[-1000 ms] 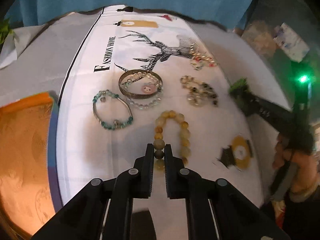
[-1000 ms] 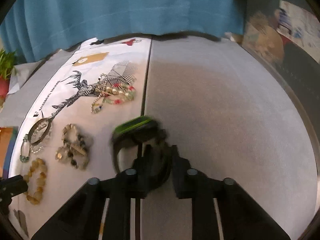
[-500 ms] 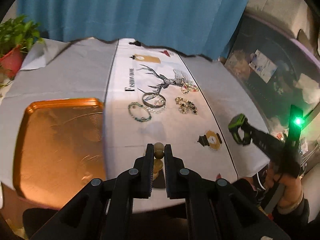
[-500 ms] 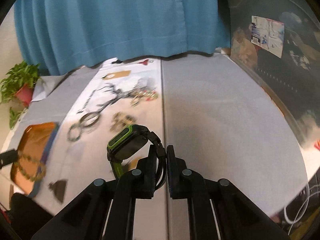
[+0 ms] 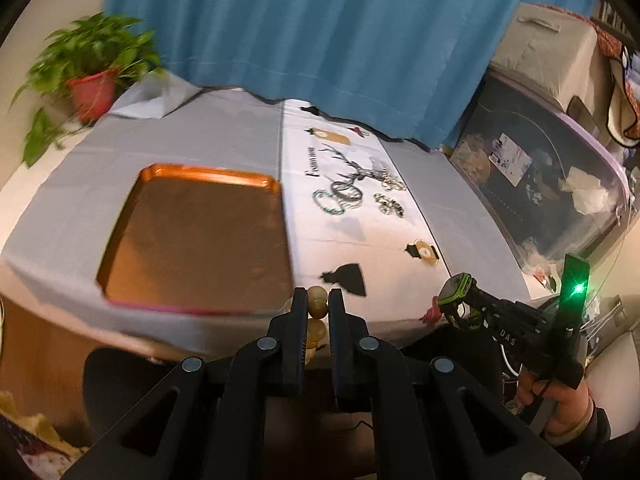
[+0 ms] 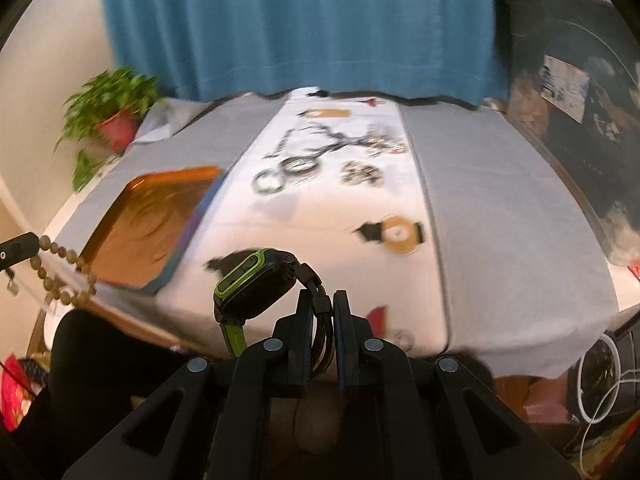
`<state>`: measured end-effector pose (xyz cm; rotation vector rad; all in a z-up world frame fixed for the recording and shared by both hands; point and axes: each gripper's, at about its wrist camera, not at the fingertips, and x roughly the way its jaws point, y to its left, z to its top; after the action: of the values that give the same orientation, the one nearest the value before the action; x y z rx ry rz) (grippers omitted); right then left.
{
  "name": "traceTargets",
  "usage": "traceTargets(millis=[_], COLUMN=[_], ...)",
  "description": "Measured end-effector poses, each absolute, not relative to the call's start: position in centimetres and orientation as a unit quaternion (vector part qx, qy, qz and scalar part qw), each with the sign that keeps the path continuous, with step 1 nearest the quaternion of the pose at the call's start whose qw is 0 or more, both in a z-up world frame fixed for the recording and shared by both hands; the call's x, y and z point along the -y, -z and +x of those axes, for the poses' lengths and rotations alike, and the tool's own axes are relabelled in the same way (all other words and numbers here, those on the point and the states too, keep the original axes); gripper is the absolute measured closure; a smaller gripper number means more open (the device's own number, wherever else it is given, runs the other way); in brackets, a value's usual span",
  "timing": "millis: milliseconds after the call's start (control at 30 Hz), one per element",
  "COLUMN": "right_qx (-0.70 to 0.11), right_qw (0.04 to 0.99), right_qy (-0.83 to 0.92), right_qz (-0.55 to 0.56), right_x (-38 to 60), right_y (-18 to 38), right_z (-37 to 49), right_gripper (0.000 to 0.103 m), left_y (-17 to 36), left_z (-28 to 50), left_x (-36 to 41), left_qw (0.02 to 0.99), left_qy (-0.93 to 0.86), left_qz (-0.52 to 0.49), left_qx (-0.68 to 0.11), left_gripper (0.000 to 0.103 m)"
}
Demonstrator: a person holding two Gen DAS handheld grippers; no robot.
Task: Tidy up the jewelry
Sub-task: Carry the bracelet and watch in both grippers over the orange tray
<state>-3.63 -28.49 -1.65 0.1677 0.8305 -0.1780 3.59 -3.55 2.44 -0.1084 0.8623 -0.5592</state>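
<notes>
**Both hands loaded, tray ahead and to the left**

The left gripper pinches a bead bracelet between nearly closed fingers; the amber beads sit at the fingertips and the rest of the loop hangs below them. The right gripper is clamped on the strap of a black and green watch, whose face juts out to the left of its fingertips.

Both grippers are held off the near edge of the table. The orange tray lies ahead of the left fingers and slightly to their left; from the right fingers it is well off to the left. The remaining bracelets lie far ahead on the white runner, beyond both pairs of fingertips.

The step in hand looks like carrying both pieces to the tray. To do it well, keep each pinch firm until the piece is over the tray floor. Lower the bracelet so that its hanging loop settles first, then release. Bring the watch across without swinging it into the bracelet, and set it apart from the beads.
</notes>
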Motion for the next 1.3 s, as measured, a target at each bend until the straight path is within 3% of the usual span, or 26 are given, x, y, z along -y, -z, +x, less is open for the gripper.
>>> traceTargets(millis=[700, 1300], right_qx=[-0.431, -0.454], right_qw=[0.901, 0.890], right_qy=[0.038, -0.037], right_qz=[0.023, -0.007], right_x=[21.2, 15.3], right_y=[1.8, 2.8], right_z=[-3.0, 7.6], right_gripper=[0.092, 0.092], left_y=[-2.1, -1.7], left_z=[2.3, 10.9], left_x=[-2.4, -3.8], left_qw=[0.879, 0.887], left_qy=[0.247, 0.228], left_qz=[-0.089, -0.093], left_qx=[-0.397, -0.390], left_gripper=[0.095, 0.095])
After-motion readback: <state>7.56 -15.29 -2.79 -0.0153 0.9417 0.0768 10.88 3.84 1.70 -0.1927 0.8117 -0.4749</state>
